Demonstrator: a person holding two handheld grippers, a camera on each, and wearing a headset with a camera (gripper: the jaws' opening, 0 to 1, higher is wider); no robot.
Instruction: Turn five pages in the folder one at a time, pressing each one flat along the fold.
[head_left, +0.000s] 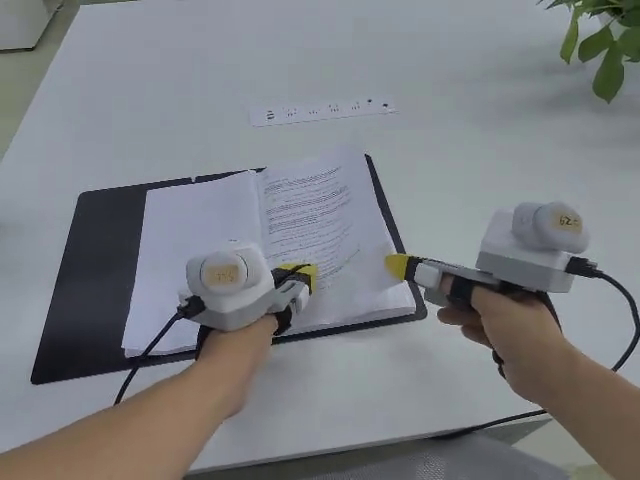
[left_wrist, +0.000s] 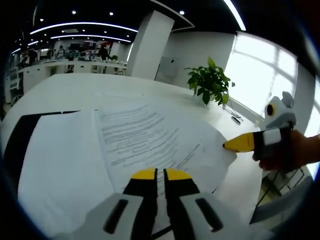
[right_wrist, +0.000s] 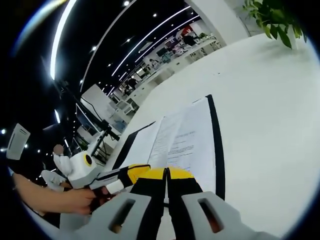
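— Across the left half of the head view, what lies there?
— Matte black folder (head_left: 95, 270), open flat on the white table (head_left: 480, 140); a blank sheet (head_left: 195, 250), then the fold (head_left: 263, 250) running bottom to top of the frame.
— And the claws?
— Left gripper (head_left: 298, 277), yellow tips pinched together on nothing, over the thin printed page (head_left: 310, 210) just right of the fold. Right gripper (head_left: 397, 265), likewise clenched and empty, points at that page's loose right edge.
— So which lifts it?
— The right one, I'd judge; it's nearer the edge, and the page lies to its left.
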